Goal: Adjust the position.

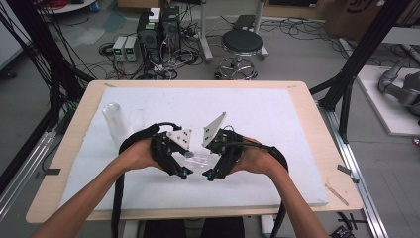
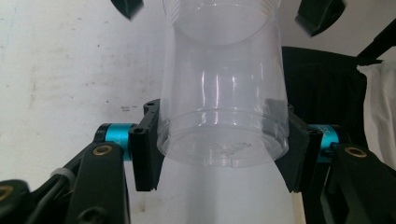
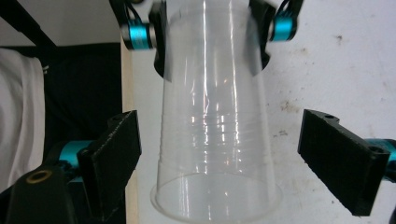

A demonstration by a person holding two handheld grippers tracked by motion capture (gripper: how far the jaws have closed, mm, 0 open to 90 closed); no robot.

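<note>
Two grippers meet over white table mat (image 1: pixel 277 124). Far left, stack of clear cups (image 1: pixel 115 121) stands upright near mat's edge. Left gripper (image 1: pixel 184 172) jaws clamp clear plastic cup (image 2: pixel 224 102) near its base, cup lying level between both hands. Right gripper (image 1: pixel 210 174) jaws spread wide beside cup's rim end, pads (image 3: pixel 114 156) clear of cup wall.
</note>
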